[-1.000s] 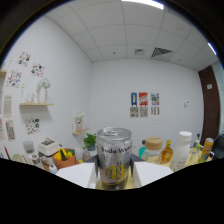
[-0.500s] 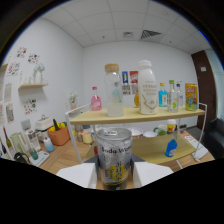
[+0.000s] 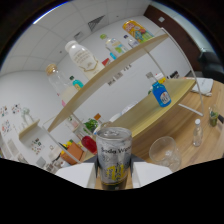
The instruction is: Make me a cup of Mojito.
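Observation:
A silver soda water can (image 3: pixel 114 156) with a yellow label stands between the two white fingers (image 3: pixel 75 175) of my gripper (image 3: pixel 114 177), which is shut on it and holds it tilted. Just ahead and to the right of the can is a clear empty glass (image 3: pixel 165 151) on the wooden table (image 3: pixel 200 120). Beyond the can sits a two-level wooden shelf (image 3: pixel 125 65) with bottles: a large white bottle (image 3: pixel 82 56), a clear bottle (image 3: pixel 55 77) and a blue bottle (image 3: pixel 161 92) on the lower level.
A small clear bottle (image 3: pixel 198 132) stands on the table right of the glass. A red object (image 3: pixel 89 144) and an orange box (image 3: pixel 72 150) lie left of the can. A dark door (image 3: pixel 172 17) is at the far wall.
The view has rolled and moved closer to the shelf with the can still held. The glass has come into view just ahead of the can.

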